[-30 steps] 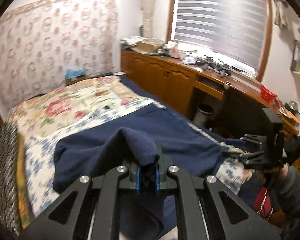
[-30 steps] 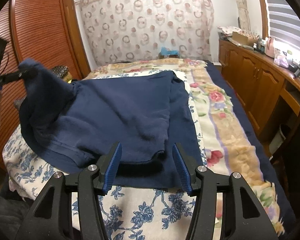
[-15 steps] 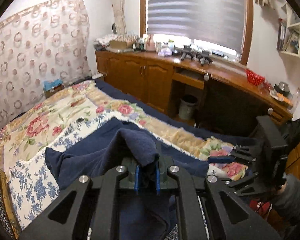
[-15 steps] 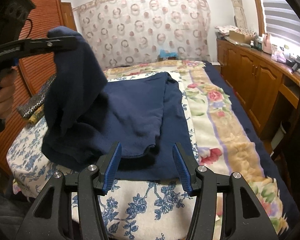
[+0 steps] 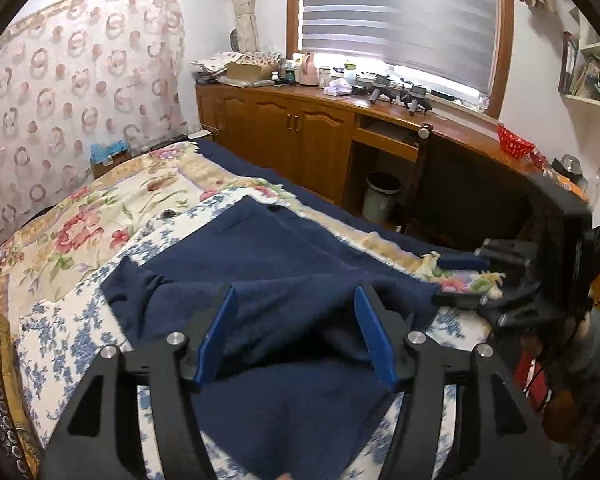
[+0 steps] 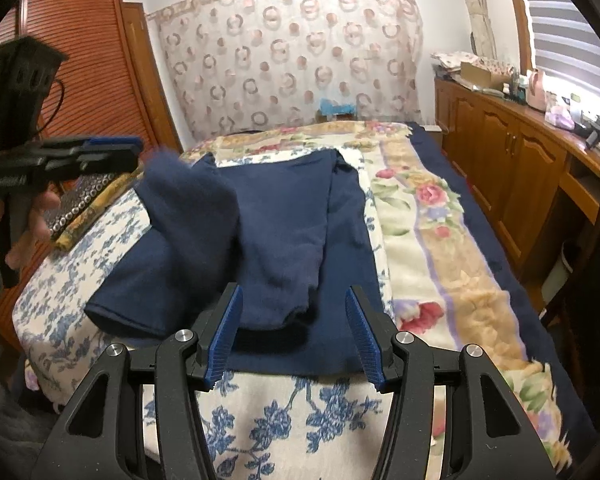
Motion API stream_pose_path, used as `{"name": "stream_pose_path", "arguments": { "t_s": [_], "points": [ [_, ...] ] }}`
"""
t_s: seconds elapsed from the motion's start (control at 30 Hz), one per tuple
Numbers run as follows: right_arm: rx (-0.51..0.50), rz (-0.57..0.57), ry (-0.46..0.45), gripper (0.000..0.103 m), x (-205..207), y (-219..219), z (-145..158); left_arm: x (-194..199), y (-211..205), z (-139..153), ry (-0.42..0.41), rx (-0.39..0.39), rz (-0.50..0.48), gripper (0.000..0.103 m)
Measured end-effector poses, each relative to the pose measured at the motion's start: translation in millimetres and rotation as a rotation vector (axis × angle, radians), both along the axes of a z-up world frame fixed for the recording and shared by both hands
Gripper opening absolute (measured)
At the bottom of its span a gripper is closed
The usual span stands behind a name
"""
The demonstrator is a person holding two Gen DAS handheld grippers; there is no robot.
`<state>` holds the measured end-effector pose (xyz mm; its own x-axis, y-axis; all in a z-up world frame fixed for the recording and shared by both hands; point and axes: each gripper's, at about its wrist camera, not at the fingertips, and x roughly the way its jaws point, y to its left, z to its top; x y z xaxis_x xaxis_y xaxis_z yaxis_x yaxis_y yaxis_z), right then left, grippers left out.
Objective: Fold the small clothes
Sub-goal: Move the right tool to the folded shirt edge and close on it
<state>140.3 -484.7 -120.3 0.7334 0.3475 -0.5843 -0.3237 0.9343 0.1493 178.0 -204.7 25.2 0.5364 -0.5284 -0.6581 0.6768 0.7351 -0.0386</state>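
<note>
Black tongs [image 5: 296,336] with blue pads, silver screws; seemingly a grey sleeve [image 5: 596,344].

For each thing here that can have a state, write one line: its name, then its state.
Navy garment: on the bed, partly folded, one flap dropping loose.
Left gripper: jaws opening, cloth below, not pinched.
Right gripper: open, holding nothing.
Window blind: lowered.
Cabinet doors: shut.
</note>
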Motion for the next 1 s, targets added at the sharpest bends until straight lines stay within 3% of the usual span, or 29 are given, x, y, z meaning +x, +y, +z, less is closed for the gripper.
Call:
{"name": "stream_pose_path", "arguments": {
  "t_s": [0.23, 0.47, 0.73, 1.0],
  "points": [
    [-0.019, 0.013, -0.015, 0.055, 17, 11, 17, 13, 45, -31, 0.016, 0.035, 0.071, 0.061],
    [-0.04, 0.069, -0.027, 0.055, 45, 52, 34, 28, 97, -61, 0.028, 0.075, 0.149, 0.061],
    [-0.091, 0.185, 0.009, 0.055, 79, 125, 32, 47, 150, -74, 0.043, 0.005, 0.225, 0.061],
    [-0.152, 0.266, 0.076, 0.055, 106, 184, 12, 58, 166, -79, 0.002, -0.025, 0.264, 0.061]
  ]
}}
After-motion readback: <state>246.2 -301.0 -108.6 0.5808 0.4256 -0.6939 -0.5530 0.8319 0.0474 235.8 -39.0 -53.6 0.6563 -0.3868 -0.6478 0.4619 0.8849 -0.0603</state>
